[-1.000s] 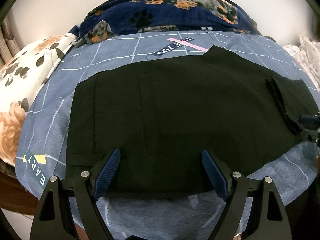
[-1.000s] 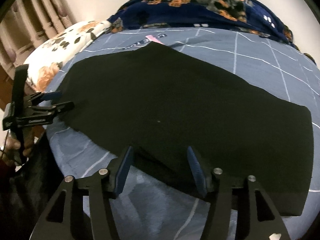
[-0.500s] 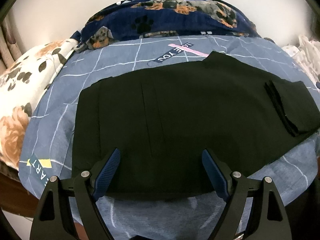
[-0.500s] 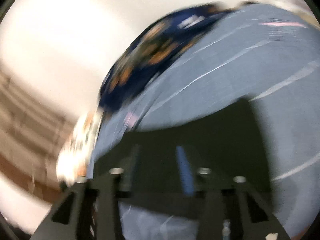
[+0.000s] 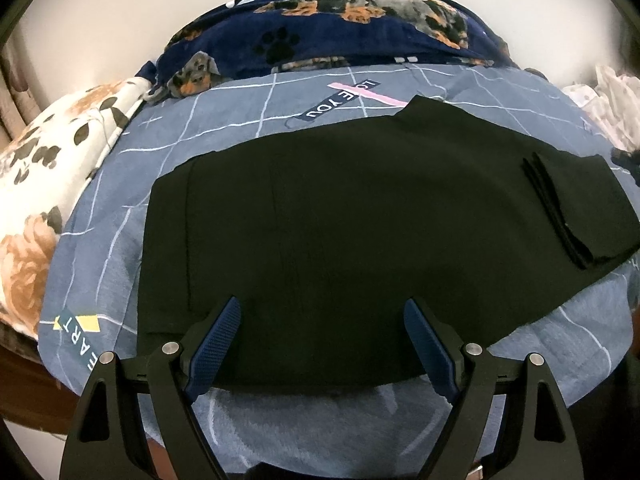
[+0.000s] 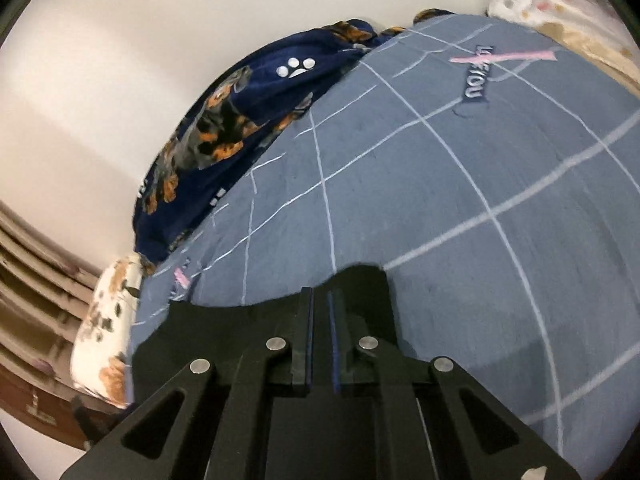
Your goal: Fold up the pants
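Observation:
Black pants [image 5: 340, 232] lie flat across the blue checked bed sheet [image 5: 224, 120], with the leg end folded back over itself at the right [image 5: 576, 200]. My left gripper [image 5: 322, 320] is open, its blue pads either side of the pants' near edge, holding nothing. In the right wrist view my right gripper [image 6: 320, 304] has its jaws nearly together, and black fabric [image 6: 224, 332] lies around and beneath its fingers; whether it grips the fabric is unclear.
A navy dog-print blanket [image 5: 340, 28] lies along the wall at the bed's far side. A floral pillow [image 5: 44, 168] sits at the left. White spotted bedding [image 6: 560, 4] lies at the right. The bed's near edge drops off just below my left gripper.
My right gripper has swung away fast, tilted, and its jaws have closed from wide open to nearly together. It has left the left wrist view. My left gripper has pulled back slightly.

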